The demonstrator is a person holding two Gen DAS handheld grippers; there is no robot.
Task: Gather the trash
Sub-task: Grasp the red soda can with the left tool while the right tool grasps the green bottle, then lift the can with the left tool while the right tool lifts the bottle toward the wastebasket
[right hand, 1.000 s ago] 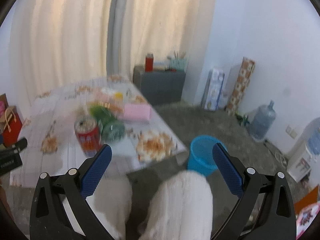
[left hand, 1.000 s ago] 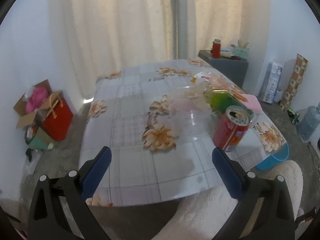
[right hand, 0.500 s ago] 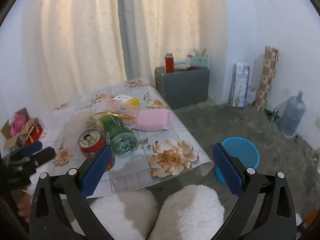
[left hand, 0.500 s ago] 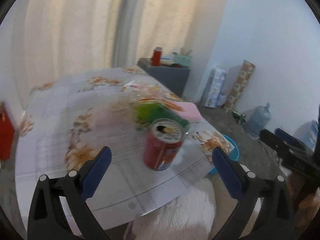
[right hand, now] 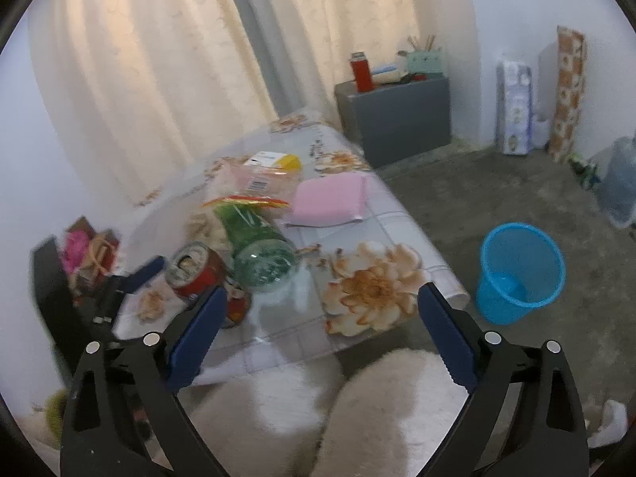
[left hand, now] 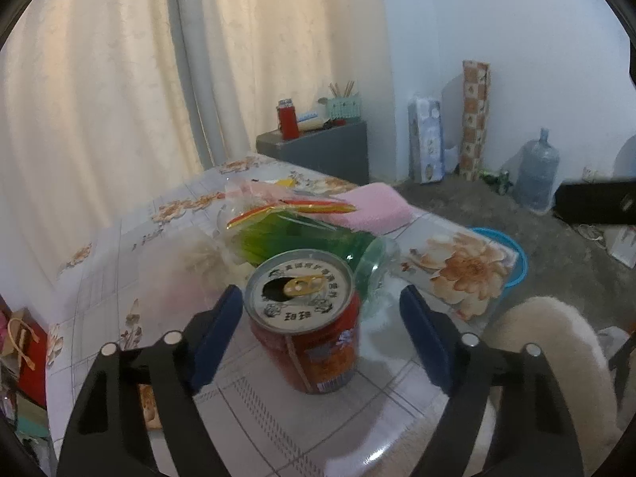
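Note:
A red drink can (left hand: 308,318) stands upright on the floral table (left hand: 167,274), its opened top facing the camera. My left gripper (left hand: 322,318) is open with the can between its blue fingers, not touching. The can also shows in the right wrist view (right hand: 194,268). Behind it lies a green bottle (left hand: 314,238) on its side, plastic wrappers (left hand: 278,202) and a pink sponge-like pad (left hand: 373,208). My right gripper (right hand: 322,326) is open and empty over the table's near edge. A blue bin (right hand: 516,272) stands on the floor to the right.
A grey cabinet (right hand: 397,115) with a red flask stands behind the table. A water jug (left hand: 536,177), rolled paper and packages line the right wall. A red gift bag (left hand: 22,349) sits on the floor at left. White fluffy legs (right hand: 318,409) are below.
My left gripper has moved forward and right so the red can now sits between its fingers. My right gripper has shifted slightly; the table and bin look closer.

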